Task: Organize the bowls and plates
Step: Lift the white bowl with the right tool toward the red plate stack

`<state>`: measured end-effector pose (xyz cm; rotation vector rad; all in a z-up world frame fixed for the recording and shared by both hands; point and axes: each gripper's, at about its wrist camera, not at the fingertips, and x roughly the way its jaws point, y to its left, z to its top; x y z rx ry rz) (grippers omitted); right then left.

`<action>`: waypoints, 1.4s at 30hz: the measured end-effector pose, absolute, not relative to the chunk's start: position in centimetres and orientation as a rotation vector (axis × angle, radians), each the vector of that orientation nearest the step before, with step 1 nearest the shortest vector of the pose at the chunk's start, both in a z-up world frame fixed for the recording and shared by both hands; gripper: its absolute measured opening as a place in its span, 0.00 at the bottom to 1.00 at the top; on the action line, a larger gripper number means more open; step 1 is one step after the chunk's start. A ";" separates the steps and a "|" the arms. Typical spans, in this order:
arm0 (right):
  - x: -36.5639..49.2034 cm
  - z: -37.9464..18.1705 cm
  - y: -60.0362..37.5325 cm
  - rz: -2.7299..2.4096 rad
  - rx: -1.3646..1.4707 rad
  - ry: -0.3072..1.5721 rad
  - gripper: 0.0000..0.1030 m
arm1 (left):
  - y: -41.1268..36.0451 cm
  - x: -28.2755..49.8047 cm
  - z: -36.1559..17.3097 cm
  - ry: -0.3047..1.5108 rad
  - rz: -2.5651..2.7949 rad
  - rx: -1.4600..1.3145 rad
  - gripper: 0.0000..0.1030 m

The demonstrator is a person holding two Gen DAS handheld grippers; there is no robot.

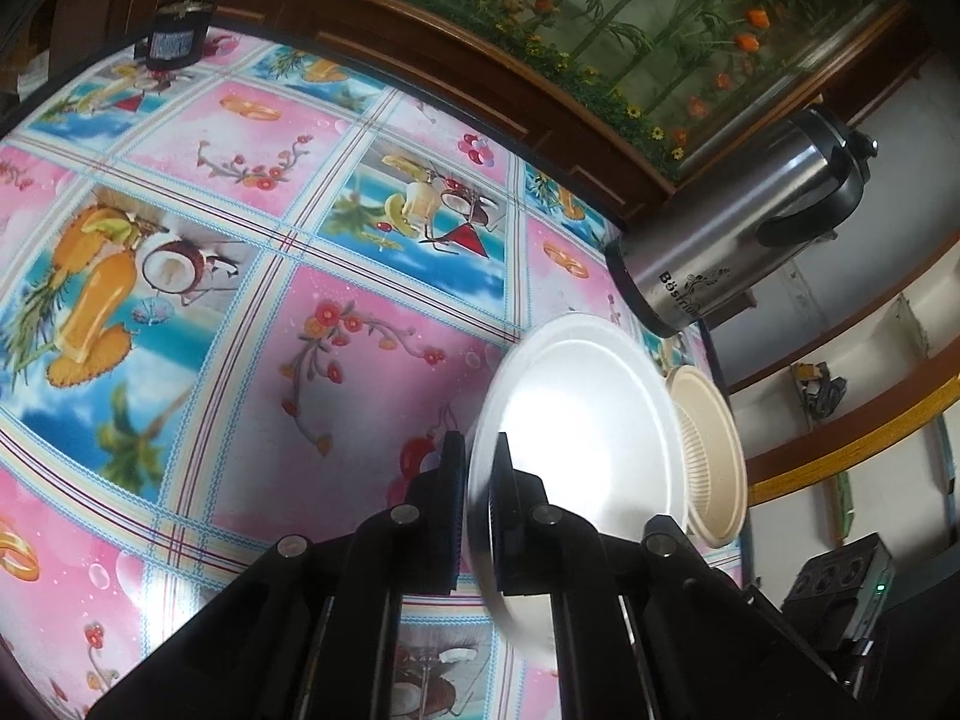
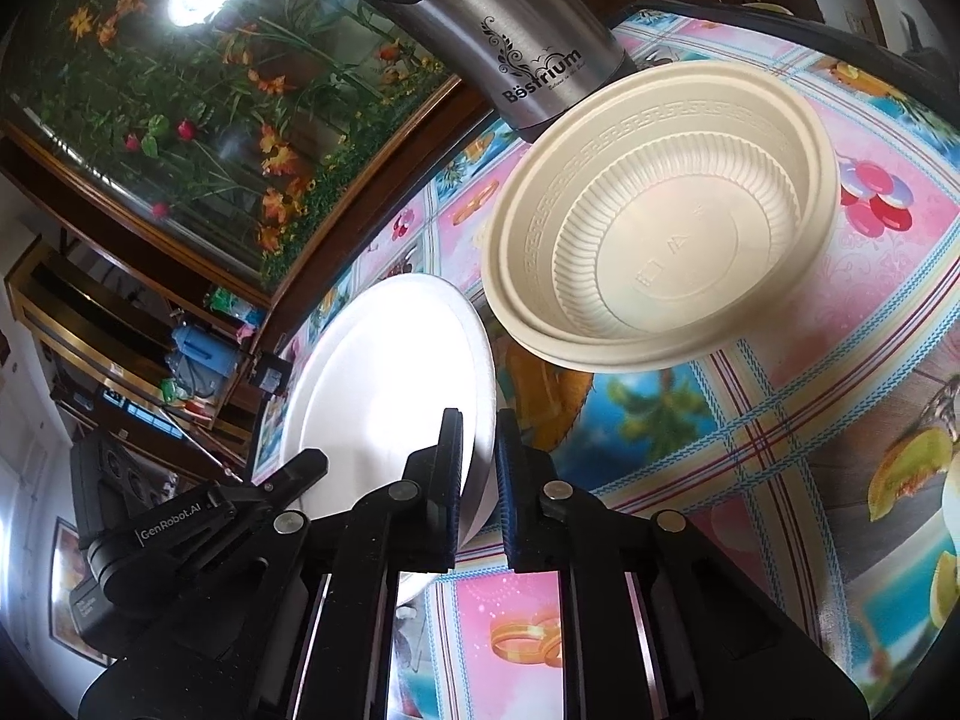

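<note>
Left wrist view: the left gripper (image 1: 477,504) is clamped on the near rim of a round white foam plate (image 1: 591,420), one finger on each face. The plate is tilted up on edge off the flowered plastic tablecloth (image 1: 252,312), probably because a rim pinch from both sides is the only way to lift something this flat and flimsy. Just behind it sits a cream ribbed plastic bowl (image 1: 714,456), near the table corner, and past that a stainless steel kettle with black handle (image 1: 738,228). A small dark jar (image 1: 174,39) stands at the far edge, well apart.

Right wrist view: the right gripper (image 2: 480,480) also pinches the white plate (image 2: 384,372), on the opposite rim; the left tool's body (image 2: 180,528) shows at the other side. So the plate is carried two-handed, likely to keep it from flexing. The cream bowl (image 2: 660,222) lies open side up just beside the plate, touching or nearly touching the kettle (image 2: 498,30) base. A doubled rim suggests two bowls nested; hard to be sure.

Count: one plate, one bowl stack, one kettle, one jar, two grippers. My guess is the plate is headed toward the bowl.
</note>
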<state>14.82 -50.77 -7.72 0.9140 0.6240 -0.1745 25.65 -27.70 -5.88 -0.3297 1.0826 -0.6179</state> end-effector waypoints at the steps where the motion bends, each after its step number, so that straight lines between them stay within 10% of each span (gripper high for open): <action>1: 14.9 -7.7 -50.7 -0.175 0.913 0.625 0.07 | -27.8 25.6 -5.9 1.086 -0.609 -0.318 0.05; 24: 12.6 -6.5 -51.2 -0.132 1.039 0.609 0.07 | -27.5 23.1 -3.6 1.039 -0.610 -0.254 0.04; 42: 6.1 -0.7 -37.3 0.117 0.962 0.589 0.08 | -10.8 10.7 3.1 0.871 -0.484 -0.247 0.06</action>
